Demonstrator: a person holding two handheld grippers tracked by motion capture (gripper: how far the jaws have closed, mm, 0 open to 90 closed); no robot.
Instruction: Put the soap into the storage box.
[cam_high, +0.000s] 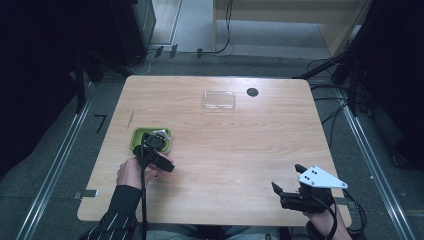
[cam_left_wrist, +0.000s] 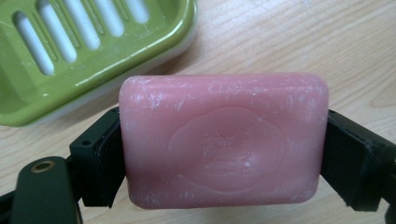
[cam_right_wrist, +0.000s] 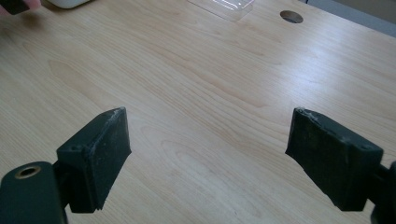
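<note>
Here's the left gripper (cam_left_wrist: 224, 154) up close in its own view, and it's pinching a pink bar of soap (cam_left_wrist: 224, 140) by its two short ends, black jaws pressed flat against either side. The bar fills the middle and lower part of that frame: a rounded rectangle, waxy, scuffed with pale whitish streaks, with an oval stamp pressed into its face whose lettering is too soft to read. Just above and left of it sits a lime-green soap dish (cam_left_wrist: 88, 70), glossy plastic, long drain slots cut through its floor, its rim close to the bar's upper left corner; whether they touch I can't tell. Over to the high view, and the soap itself is hidden under the left gripper (cam_high: 156, 145), which sits over the near right part of the green dish (cam_high: 135, 137) at the left of the pale wood-grain table (cam_high: 225, 150). That view adds a clear, shallow plastic tray (cam_high: 218, 100) near the far edge, beside a dark round hole (cam_high: 252, 92). At the lower right, the right gripper (cam_high: 286, 180) rests near the table's near edge, its grey three-cornered plate on top. Its own view shows the right gripper (cam_right_wrist: 208, 154) spread wide, worn matte-black pads (cam_right_wrist: 100, 149) flanking bare wood, nothing between them.
</note>
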